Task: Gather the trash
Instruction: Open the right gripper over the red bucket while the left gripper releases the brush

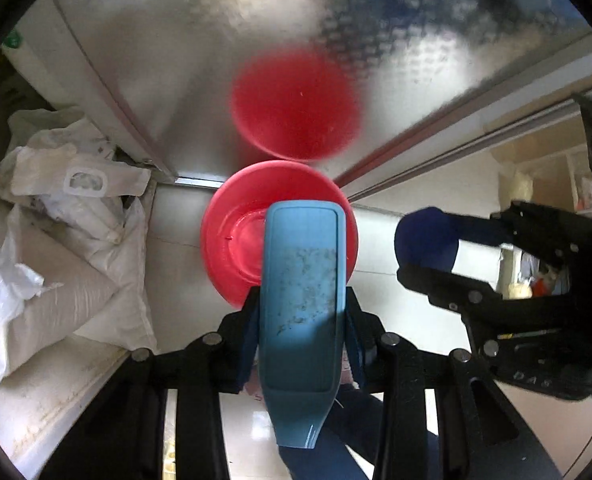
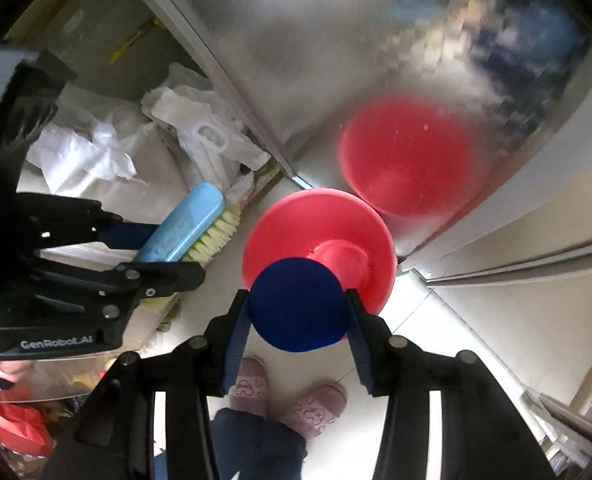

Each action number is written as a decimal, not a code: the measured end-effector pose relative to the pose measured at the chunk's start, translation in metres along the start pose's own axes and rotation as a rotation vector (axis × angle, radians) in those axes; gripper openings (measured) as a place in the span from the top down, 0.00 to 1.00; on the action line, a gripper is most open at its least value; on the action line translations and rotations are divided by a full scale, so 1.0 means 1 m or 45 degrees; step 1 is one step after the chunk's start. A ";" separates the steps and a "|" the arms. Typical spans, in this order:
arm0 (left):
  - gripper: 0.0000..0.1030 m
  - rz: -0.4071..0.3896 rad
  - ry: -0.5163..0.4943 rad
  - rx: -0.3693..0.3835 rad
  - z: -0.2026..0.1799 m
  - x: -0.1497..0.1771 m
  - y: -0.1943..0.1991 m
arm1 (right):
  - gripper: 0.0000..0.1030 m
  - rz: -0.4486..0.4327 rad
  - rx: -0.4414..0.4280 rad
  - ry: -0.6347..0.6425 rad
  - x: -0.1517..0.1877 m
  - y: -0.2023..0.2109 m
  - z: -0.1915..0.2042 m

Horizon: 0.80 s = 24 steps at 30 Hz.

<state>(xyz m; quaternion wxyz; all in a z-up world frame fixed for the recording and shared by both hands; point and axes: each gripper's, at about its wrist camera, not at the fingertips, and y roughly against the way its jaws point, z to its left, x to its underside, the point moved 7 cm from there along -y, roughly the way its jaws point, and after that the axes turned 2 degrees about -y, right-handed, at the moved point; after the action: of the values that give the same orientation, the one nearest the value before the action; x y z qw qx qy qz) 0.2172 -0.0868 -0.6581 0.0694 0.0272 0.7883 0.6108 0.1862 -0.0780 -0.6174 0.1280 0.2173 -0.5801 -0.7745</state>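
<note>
My left gripper is shut on a light blue scrub brush, its back facing the camera. The right wrist view shows the brush with pale bristles in the left gripper. My right gripper is shut on a dark blue round-ended cylinder; I cannot tell what it is. From the left it appears as the cylinder in the right gripper. Both point steeply down at a red round container on the pale floor.
A shiny metal panel stands right behind the container and mirrors it. White sacks and plastic bags are piled to the left. A person's slippers are below the grippers. A door track runs at the right.
</note>
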 end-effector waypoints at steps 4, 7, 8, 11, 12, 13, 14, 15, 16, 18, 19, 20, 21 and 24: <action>0.66 0.018 -0.001 -0.016 0.006 0.000 -0.017 | 0.58 0.011 0.000 0.009 -0.001 -0.011 -0.006; 0.66 0.023 0.030 0.005 0.011 -0.002 -0.025 | 0.58 0.018 0.002 0.012 0.000 -0.015 -0.008; 0.66 0.024 0.029 0.006 0.012 -0.003 -0.028 | 0.58 0.022 0.001 0.018 0.001 -0.015 -0.008; 0.66 0.034 0.020 -0.025 0.016 -0.004 -0.036 | 0.58 0.035 0.010 0.043 0.002 -0.018 -0.011; 0.66 0.041 0.017 -0.028 0.017 -0.003 -0.038 | 0.58 0.038 0.010 0.050 0.002 -0.020 -0.012; 0.64 0.050 0.016 -0.033 0.019 -0.002 -0.039 | 0.58 0.040 0.012 0.056 0.002 -0.022 -0.012; 0.63 0.052 0.020 -0.033 0.020 -0.001 -0.040 | 0.58 0.041 0.021 0.064 0.002 -0.022 -0.013; 0.62 0.053 0.025 -0.030 0.021 0.000 -0.041 | 0.58 0.040 0.031 0.073 0.002 -0.024 -0.013; 0.59 0.054 0.028 -0.028 0.023 0.000 -0.042 | 0.58 0.042 0.035 0.082 0.002 -0.025 -0.013; 0.52 0.046 0.023 -0.039 0.025 0.001 -0.041 | 0.57 0.048 0.029 0.087 0.003 -0.026 -0.013; 0.48 0.043 0.017 -0.048 0.026 0.000 -0.041 | 0.56 0.049 0.028 0.085 0.004 -0.026 -0.013; 0.43 0.046 0.010 -0.061 0.028 0.000 -0.041 | 0.48 0.047 0.022 0.086 0.004 -0.025 -0.012; 0.41 0.048 0.005 -0.073 0.029 0.000 -0.041 | 0.38 0.039 0.022 0.089 0.004 -0.024 -0.013; 0.40 0.042 0.003 -0.086 0.030 -0.002 -0.038 | 0.32 0.021 0.023 0.111 0.004 -0.020 -0.011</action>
<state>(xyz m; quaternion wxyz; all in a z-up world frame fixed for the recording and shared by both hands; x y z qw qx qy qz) 0.2248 -0.0676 -0.7019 0.0591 0.0372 0.7667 0.6382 0.1889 -0.0829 -0.6401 0.1576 0.2471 -0.5828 -0.7579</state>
